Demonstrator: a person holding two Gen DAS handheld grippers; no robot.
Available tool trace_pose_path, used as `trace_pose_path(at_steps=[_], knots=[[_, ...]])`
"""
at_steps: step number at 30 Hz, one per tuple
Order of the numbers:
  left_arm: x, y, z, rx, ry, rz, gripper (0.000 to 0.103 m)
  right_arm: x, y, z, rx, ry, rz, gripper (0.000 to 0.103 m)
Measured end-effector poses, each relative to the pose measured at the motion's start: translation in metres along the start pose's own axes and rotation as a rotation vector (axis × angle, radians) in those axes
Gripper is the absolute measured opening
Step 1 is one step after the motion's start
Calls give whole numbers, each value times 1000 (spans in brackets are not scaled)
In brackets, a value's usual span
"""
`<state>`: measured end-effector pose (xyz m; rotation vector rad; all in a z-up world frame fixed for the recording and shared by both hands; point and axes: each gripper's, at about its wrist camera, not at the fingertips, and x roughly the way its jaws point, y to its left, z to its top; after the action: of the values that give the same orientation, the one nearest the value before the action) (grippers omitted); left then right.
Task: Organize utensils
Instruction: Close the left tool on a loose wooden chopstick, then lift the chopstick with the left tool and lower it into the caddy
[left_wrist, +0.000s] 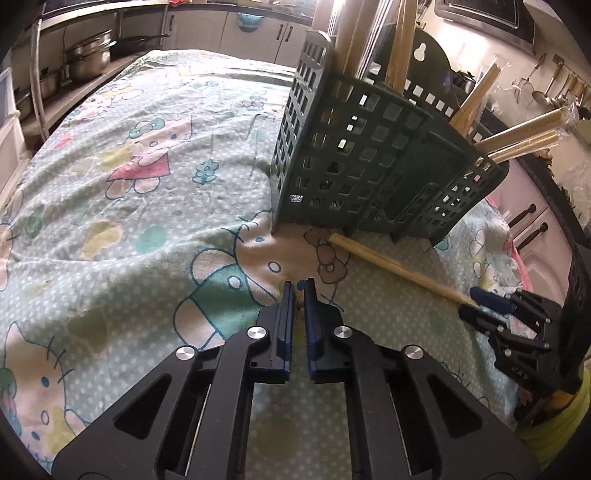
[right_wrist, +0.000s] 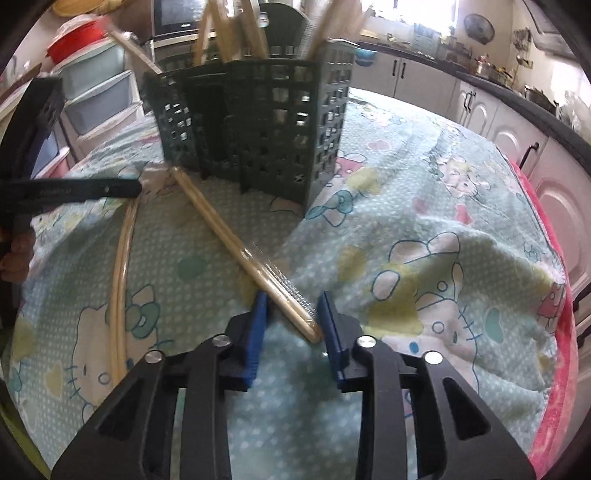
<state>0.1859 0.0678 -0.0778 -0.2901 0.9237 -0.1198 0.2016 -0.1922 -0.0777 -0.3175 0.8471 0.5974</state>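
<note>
A dark green perforated utensil holder (left_wrist: 369, 158) (right_wrist: 258, 122) stands on the cloth with several wooden chopstick packs upright in it. In front of it lies a plastic-wrapped chopstick pair (right_wrist: 221, 229) (left_wrist: 391, 267). My right gripper (right_wrist: 293, 295) (left_wrist: 474, 301) is shut on the near end of that pair, which crosses slantwise between the blue pads. A second chopstick pair (right_wrist: 120, 280) lies to the left. Its far end sits at the tip of my left gripper (right_wrist: 138, 186) (left_wrist: 300, 286), whose jaws are shut on it with only a tan sliver showing between them.
A cartoon-cat tablecloth (left_wrist: 147, 184) covers the table, with a pink blanket edge (right_wrist: 554, 369) on the right. Steel pots (left_wrist: 88, 55) sit on a shelf beyond the table. Plastic drawers (right_wrist: 99, 96) stand behind the holder, and kitchen cabinets (right_wrist: 424, 81) line the walls.
</note>
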Motion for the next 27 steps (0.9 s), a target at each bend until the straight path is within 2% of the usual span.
trace_pose_path(at_steps=[3, 10, 19, 23, 27], knots=[[-7, -1, 0, -1, -13, -12, 0, -6, 5, -4, -5, 0, 22, 17], [-35, -10, 4, 19, -73, -48, 0, -33, 21, -18, -4, -35, 99, 10], [-85, -31, 18, 41, -187, -118, 0, -91, 32, -22, 33, -186, 174, 6], [-111, -37, 29, 51, -248, -151, 0, -116, 31, -10, 50, -267, 216, 6], [-138, -49, 41, 76, -318, -175, 0, -138, 32, 5, 37, -332, 220, 6]])
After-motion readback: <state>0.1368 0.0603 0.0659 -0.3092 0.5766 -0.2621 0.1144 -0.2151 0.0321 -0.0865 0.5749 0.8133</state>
